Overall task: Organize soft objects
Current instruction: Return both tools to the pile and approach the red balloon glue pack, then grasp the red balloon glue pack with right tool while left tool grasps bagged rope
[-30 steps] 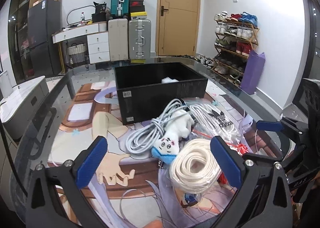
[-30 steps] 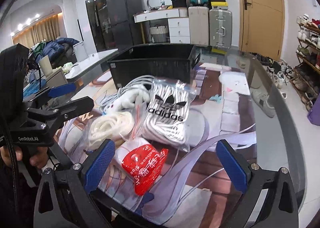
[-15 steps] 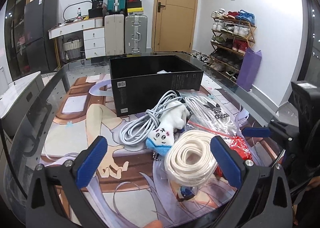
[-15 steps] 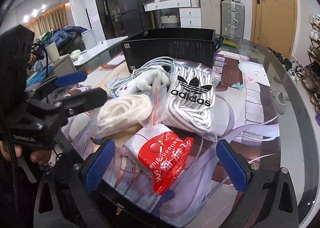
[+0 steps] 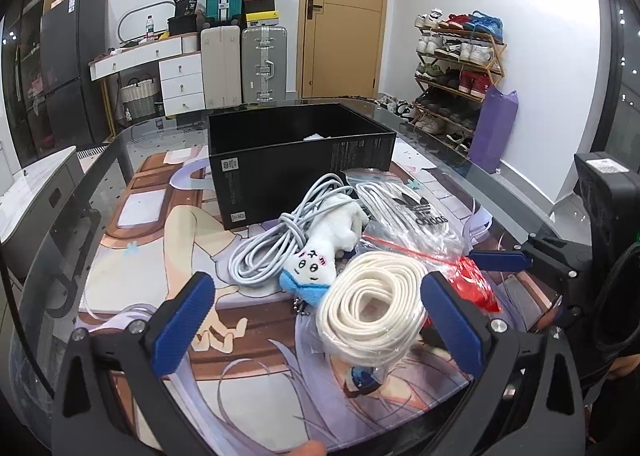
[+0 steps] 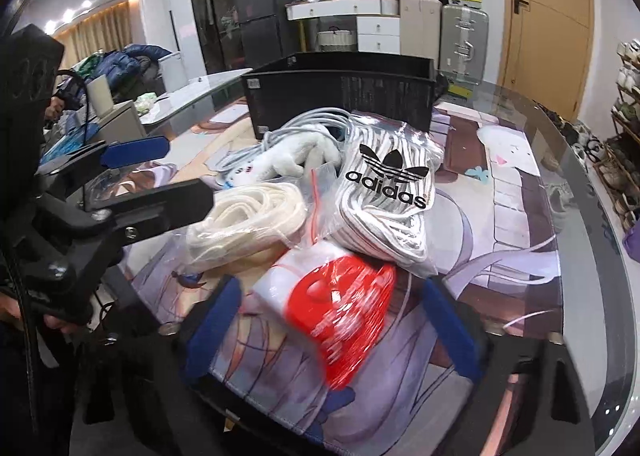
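L hand-held gripper [image 5: 316, 320]: jaws wide apart, nothing btwn the pads; hovers over near edge of pile, cream coil just ahead of its R finger.
Surface [image 5: 120, 191]: glass top w/ printed anime mat; carries all items.
Black box [image 5: 296, 159]: open-topped, behind pile; sth white inside, too small to tell.
Grey cable [image 5: 264, 248]: loose bundle, L side of pile, touching box front.
Plush toy [image 5: 320, 252]: white w/ blue end, lies across cable.
Cream cord coil [image 5: 372, 316]: in clear bag, nearest L gripper.
Adidas bag [image 6: 384, 191]: clear bag of white laces, R of plush, partly on top of red packet.
Red packet [image 6: 344, 316]: red/white plastic, near edge of pile, btwn R gripper's fingers; blurred.
R hand-held gripper [image 6: 332, 320]: jaws closing around red packet; pads not seen pressing it yet.
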The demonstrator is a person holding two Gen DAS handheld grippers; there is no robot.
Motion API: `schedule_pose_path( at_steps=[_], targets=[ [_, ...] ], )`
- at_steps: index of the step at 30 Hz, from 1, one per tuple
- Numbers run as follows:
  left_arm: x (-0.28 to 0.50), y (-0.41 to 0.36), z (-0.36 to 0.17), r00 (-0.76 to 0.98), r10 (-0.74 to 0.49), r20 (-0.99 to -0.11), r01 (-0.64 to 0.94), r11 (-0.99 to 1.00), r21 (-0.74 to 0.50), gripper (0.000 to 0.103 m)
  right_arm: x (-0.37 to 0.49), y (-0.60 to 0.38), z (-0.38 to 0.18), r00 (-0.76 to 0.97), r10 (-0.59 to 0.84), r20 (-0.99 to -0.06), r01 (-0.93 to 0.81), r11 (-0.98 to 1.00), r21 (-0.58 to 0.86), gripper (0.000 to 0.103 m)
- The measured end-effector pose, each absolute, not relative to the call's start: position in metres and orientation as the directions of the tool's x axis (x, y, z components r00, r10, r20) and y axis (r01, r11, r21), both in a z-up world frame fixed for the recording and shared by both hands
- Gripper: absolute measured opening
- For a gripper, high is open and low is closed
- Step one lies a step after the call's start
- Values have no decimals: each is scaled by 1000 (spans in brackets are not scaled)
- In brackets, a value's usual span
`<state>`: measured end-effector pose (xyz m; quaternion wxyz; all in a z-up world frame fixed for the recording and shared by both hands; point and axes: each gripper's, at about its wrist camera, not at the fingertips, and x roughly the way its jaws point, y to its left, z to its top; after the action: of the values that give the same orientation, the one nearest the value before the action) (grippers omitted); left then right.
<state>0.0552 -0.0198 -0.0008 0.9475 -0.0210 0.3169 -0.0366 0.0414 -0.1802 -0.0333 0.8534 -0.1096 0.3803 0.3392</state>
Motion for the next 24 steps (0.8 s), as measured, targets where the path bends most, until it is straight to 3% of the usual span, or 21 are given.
schedule_pose_path(
  at_steps=[2,10,24],
  targets=[
    [54,-19,0,798,-86,-597,57,996,-67,103,41,-182,-32,465,514,-720,-677,731,85,73],
    [52,-18,3,799,-74,-596,44,997,-65,103,37,-190,-22,456,570,-684,-703,702,115,63],
    [50,-18,5,803,-62,-593,36,998,-55,103,32,-203,-13,430,622,-654,-735,663,146,60]
  ],
)
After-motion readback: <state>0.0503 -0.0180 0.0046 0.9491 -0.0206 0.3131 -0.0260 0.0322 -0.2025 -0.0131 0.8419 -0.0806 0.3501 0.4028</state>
